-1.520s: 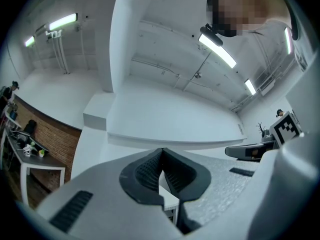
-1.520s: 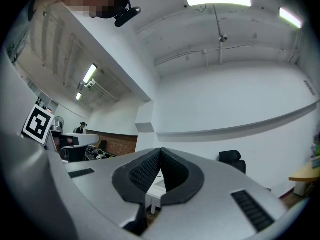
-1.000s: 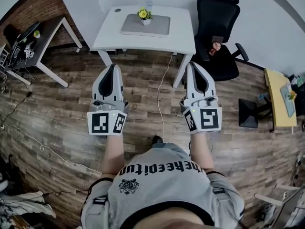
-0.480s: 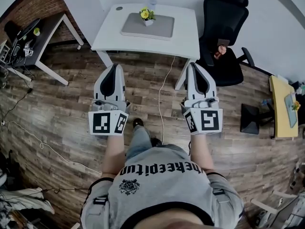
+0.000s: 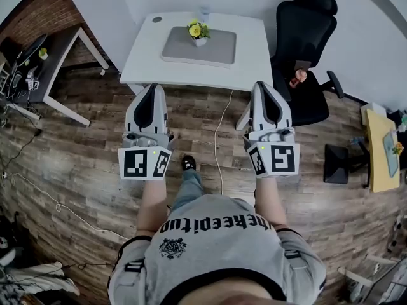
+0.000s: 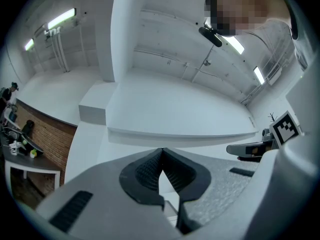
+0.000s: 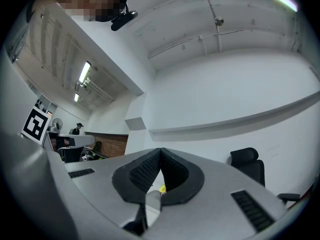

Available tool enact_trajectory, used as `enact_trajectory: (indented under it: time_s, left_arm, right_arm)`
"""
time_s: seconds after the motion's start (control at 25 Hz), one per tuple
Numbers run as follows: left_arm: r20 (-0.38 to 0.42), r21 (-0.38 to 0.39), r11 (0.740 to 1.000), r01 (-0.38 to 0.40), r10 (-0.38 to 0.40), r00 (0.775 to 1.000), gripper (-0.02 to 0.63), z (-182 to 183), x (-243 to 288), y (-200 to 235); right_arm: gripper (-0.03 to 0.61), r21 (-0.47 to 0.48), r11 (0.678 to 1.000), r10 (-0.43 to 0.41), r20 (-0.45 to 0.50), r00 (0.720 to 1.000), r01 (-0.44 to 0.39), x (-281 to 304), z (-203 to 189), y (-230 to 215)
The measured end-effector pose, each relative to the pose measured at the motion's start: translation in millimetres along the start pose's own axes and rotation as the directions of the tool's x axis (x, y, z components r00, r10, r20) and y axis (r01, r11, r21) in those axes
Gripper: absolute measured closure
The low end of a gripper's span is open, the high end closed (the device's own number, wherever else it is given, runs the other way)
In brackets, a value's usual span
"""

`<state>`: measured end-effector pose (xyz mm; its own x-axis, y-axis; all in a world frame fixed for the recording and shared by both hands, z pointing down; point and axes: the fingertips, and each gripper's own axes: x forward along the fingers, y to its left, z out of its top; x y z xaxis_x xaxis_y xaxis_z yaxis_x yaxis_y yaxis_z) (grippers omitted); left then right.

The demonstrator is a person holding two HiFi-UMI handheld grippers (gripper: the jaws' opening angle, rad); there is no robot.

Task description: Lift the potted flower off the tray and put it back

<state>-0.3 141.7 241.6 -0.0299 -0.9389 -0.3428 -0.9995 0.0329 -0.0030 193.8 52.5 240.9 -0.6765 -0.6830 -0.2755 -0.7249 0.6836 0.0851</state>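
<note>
Standing nearer the potted flower than before, left gripper and right gripper pressed together, empty.

I hold my left gripper and my right gripper out in front of me, side by side and well apart. Both point forward, tipped slightly up. My forearms reach straight out from my chest, roughly parallel. The marker cubes sit at the near ends, facing up towards me. Both pairs of jaws are closed tip to tip, with nothing between them.
</note>
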Motion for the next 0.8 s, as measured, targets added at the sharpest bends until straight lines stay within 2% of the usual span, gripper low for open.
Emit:
enact_trajectory:
  time_s: [0.44, 0.8]
  left_arm:
    - [0.000, -0.012, 0.999, 0.041, -0.041, 0.999, 0.611, -25, 97, 95]
    - [-0.004, -0.029, 0.996, 0.085, -0.085, 0.996, 0.611, -52, 155, 148]
  right_arm:
    - [0.577, -0.021, 0.999, -0.037, 0.002, 0.999, 0.037, 128, -22, 8]
    - [0.576, -0.034, 0.996, -0.081, 0.002, 0.997, 0.081, 199, -45, 9]
